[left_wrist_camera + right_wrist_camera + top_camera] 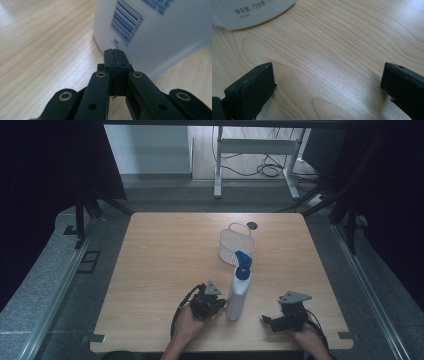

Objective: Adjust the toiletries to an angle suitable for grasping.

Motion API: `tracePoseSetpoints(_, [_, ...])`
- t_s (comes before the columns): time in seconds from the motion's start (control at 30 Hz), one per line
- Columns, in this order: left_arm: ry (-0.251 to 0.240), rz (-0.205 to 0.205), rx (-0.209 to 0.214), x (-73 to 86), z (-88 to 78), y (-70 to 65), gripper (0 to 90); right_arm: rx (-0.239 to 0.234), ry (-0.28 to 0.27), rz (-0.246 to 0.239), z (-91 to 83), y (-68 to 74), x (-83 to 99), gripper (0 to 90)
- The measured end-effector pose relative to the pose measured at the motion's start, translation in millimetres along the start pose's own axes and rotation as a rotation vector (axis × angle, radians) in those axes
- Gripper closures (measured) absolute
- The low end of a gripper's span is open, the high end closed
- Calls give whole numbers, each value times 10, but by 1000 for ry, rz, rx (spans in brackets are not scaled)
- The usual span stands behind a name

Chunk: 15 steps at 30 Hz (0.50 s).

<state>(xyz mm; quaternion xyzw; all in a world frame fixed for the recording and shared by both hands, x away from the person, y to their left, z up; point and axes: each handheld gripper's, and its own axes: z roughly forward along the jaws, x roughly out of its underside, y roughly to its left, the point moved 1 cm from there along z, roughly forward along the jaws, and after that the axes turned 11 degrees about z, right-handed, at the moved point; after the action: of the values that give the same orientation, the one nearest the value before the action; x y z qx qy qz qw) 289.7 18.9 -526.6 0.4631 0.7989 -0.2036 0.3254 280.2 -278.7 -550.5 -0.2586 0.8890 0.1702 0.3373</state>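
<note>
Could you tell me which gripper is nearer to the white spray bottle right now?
Left. The left gripper sits right beside the spray bottle, jaws shut; the right gripper rests farther off, open.

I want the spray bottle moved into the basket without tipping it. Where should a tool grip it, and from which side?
Probably the white body of the spray bottle, about mid-height, below the blue trigger head. It stands upright and tall, so come in level from the right, where the right tool sits with jaws wide open; the left tool is shut.

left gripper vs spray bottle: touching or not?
Cannot tell. In the left gripper view the left gripper, jaws pressed together, points at the spray bottle near its base; the tips overlap its wall, and neither contact nor a gap shows plainly.
</note>
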Motion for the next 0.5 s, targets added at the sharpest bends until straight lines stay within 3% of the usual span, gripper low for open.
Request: tracePoseSetpoints(0.5, [-11, 52, 54, -38, 12, -298, 889, 1, -1, 2, 0, 0, -1, 0])
